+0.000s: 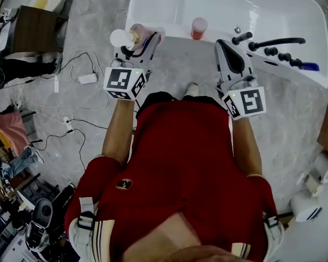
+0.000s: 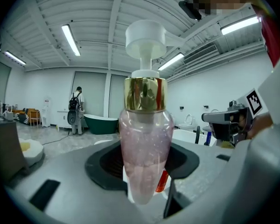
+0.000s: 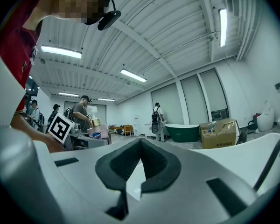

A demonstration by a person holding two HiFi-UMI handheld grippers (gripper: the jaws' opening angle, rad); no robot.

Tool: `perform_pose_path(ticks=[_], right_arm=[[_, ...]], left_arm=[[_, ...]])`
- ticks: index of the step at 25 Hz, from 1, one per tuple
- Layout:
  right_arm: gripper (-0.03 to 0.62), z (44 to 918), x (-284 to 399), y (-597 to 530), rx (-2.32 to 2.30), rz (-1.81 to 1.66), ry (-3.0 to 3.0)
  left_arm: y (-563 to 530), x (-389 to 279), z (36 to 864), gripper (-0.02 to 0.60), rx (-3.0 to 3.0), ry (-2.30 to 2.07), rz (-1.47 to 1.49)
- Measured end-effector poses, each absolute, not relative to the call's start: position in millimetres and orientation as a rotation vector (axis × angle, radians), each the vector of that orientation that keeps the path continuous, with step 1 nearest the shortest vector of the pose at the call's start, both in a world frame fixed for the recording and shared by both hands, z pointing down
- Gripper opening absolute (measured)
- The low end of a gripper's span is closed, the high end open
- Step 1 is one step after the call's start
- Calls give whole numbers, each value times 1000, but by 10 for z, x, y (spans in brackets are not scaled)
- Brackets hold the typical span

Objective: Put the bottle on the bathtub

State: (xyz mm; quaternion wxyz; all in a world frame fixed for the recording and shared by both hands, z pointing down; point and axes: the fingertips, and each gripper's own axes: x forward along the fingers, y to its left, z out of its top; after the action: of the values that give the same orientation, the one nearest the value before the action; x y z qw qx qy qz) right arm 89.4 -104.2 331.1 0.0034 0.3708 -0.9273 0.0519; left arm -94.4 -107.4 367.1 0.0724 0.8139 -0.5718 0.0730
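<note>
The left gripper (image 1: pixel 138 41) is clamped on the fat part of the clear pink plastic pump bottle with a gold ring (image 2: pixel 144 148). It holds the bottle up, close by the near edge of the white bathtub (image 1: pixel 208 4). The right gripper (image 3: pixel 140 169) is closed on nothing. The bottle looks light, hard and slippery, I think. Hold the body, not the 1 thin pump.

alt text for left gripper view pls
A pink pump bottle with a gold collar and white pump stands upright, gripped between the dark fingers of the left gripper. Behind it are a white bathtub and, farther off, a green tub and a person.
</note>
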Motion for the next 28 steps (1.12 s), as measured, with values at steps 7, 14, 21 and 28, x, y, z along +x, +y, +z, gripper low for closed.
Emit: perform_pose_path(ticks=[7, 14, 21, 28], right_arm=[[-2, 3329, 795, -1190, 1167, 168, -2890], [-2, 3342, 664, -1270, 1226, 152, -2838], [-2, 3441, 538, -1378, 1278, 157, -2776], [-2, 3536, 458, -1445, 1314, 166, -2720]], left_arm=[[-1246, -1008, 3859, 219, 2434, -1697, 247], [-1394, -1033, 4098, 219, 2480, -1616, 286], [-1617, -1128, 4426, 219, 2483, -1565, 326], [-1797, -1163, 4699, 219, 2489, -1518, 366]])
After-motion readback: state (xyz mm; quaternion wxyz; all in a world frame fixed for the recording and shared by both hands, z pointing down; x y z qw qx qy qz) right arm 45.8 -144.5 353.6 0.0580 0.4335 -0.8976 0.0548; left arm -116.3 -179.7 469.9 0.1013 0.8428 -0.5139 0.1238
